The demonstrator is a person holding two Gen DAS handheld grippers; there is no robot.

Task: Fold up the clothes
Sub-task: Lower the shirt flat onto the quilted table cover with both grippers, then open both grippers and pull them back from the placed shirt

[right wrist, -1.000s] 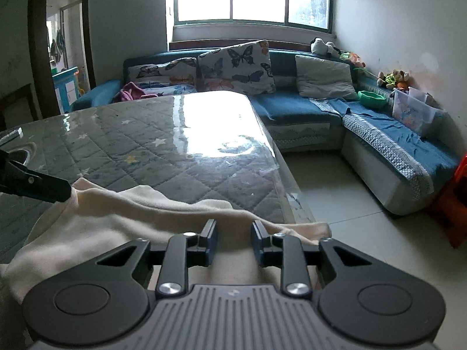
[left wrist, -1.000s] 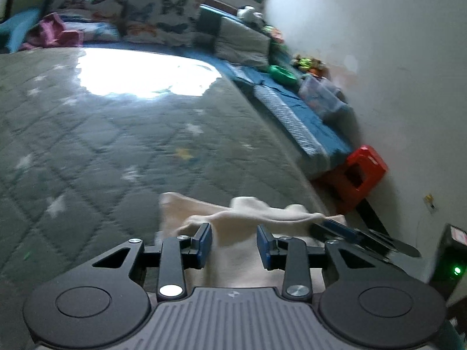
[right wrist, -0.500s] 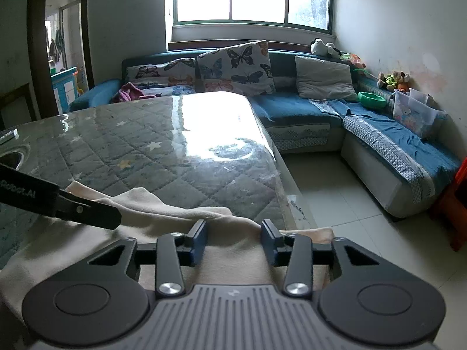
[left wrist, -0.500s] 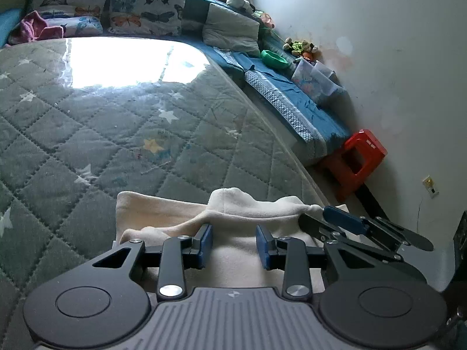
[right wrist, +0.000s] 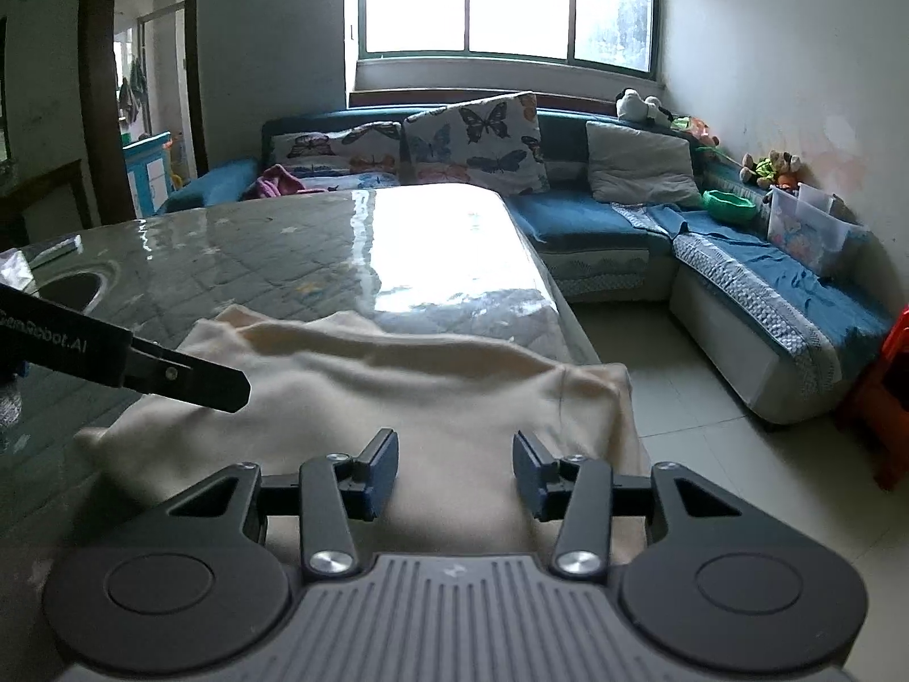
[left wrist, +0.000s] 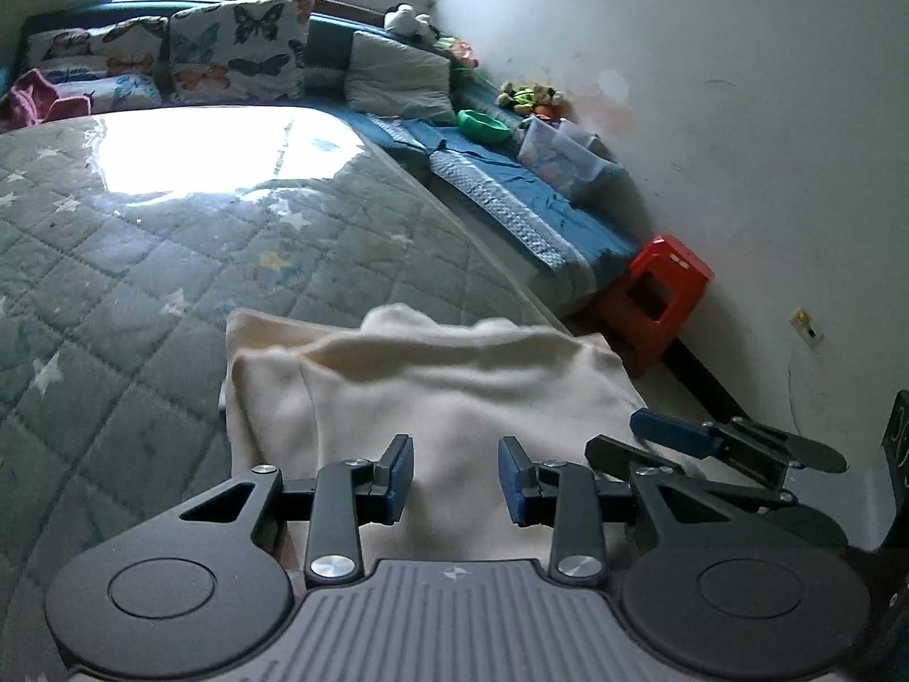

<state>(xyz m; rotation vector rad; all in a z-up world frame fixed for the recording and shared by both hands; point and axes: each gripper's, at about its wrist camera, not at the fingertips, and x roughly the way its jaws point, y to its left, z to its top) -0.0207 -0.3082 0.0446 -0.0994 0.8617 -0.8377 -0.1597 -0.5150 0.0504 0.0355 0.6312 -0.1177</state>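
Quilted counter (left wrist: pixel 142 284) carries a cream garment (left wrist: pixel 454 386) lying doubled at lower centre; left gripper (left wrist: pixel 454 480) and right gripper (right wrist: pixel 454 472) fingers spread, pinching nothing, mid-fold or finished.

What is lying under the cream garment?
The cream garment lies on the quilted star-pattern table cover under a glossy sheet. Whatever its folded layers cover is hidden.

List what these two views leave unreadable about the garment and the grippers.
- Garment near edge: hidden under the left gripper body in the left view, and under the right gripper body in the right view.
- Garment type: folds are motion-blurred; sleeves or collar unreadable.
- Its right edge, right view: hangs past the table edge, end unseen.
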